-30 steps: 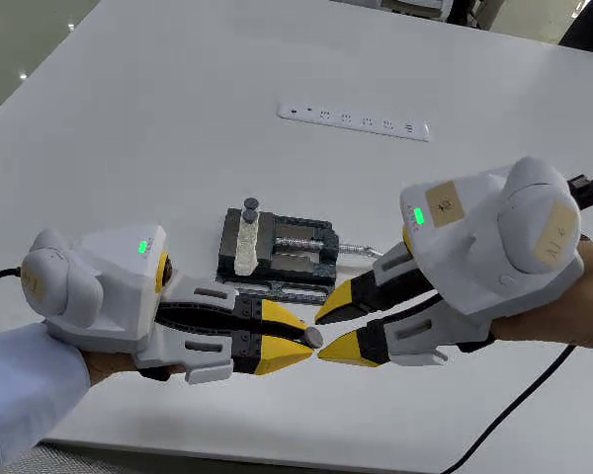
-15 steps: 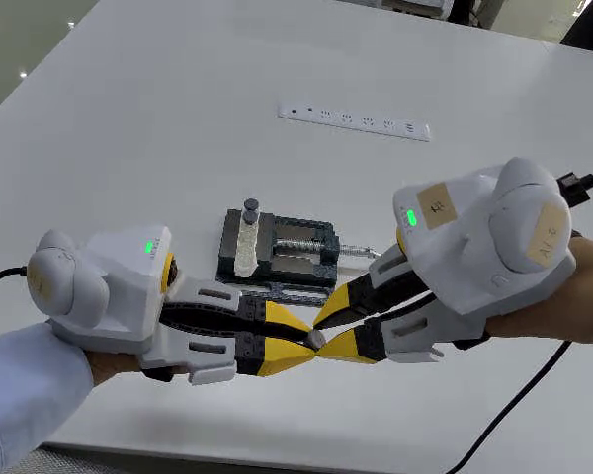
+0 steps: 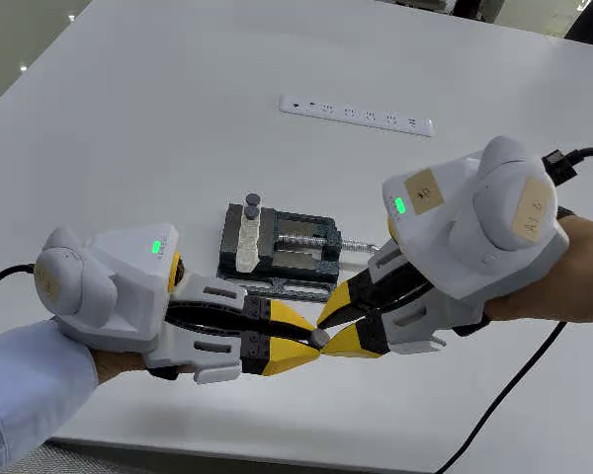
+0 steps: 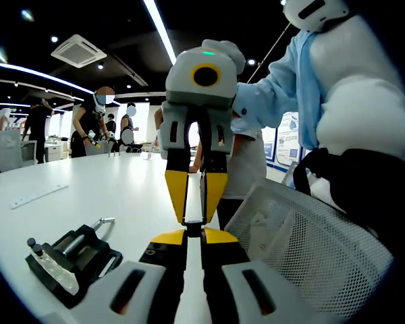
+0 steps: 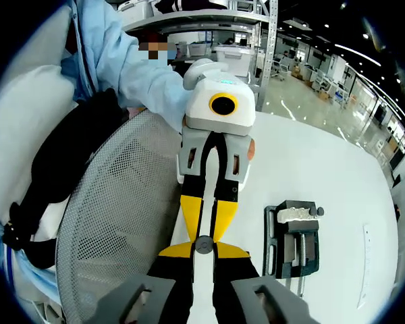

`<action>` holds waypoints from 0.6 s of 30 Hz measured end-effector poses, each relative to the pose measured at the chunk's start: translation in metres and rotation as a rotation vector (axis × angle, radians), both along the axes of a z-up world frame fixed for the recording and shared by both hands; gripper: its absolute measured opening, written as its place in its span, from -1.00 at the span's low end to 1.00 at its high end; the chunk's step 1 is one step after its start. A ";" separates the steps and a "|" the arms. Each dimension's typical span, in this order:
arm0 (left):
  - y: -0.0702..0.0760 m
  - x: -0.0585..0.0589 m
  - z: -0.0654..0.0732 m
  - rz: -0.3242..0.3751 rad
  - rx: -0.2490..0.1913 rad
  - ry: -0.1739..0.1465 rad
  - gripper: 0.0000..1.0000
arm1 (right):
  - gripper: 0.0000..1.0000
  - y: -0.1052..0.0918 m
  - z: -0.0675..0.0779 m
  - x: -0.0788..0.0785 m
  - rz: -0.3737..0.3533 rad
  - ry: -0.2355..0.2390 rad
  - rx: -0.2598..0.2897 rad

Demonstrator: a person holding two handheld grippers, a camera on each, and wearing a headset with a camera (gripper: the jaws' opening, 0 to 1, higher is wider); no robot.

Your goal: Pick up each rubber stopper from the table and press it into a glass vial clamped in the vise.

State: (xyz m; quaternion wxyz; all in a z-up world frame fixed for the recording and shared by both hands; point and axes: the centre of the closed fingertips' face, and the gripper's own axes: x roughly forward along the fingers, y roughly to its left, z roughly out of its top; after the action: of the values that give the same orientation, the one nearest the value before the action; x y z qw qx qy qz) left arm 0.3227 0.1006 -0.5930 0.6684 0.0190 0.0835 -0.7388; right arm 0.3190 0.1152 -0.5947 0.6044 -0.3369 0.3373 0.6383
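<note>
While your left gripper pinches the grey stopper at its tips, out over the table's near edge, the right gripper straddles it with jaws parted. Close the right squarely before loosening the left, then head for the vise. Writing on the right gripper's tan stickers is too blurred to read.

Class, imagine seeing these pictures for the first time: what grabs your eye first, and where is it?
The left hand-held gripper and right hand-held gripper meet tip to tip near the front edge of the table, a small dark rubber stopper caught between them. Just behind them sits a dark vise clamping glass vials already capped with stoppers.
</note>
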 end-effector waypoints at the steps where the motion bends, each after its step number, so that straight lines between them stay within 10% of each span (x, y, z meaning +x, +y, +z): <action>1: 0.000 0.000 -0.001 -0.001 0.005 0.002 -0.97 | -0.88 0.000 -0.001 -0.001 0.005 0.004 -0.015; 18: -0.004 0.002 -0.006 0.019 0.038 -0.064 -0.97 | -0.88 -0.002 -0.001 0.003 0.029 -0.014 -0.099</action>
State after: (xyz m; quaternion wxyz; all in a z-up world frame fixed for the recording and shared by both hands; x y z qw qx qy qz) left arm 0.3249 0.0969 -0.5994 0.6772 0.0545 0.0764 -0.7298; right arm 0.3220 0.1130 -0.5961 0.5798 -0.3757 0.3595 0.6273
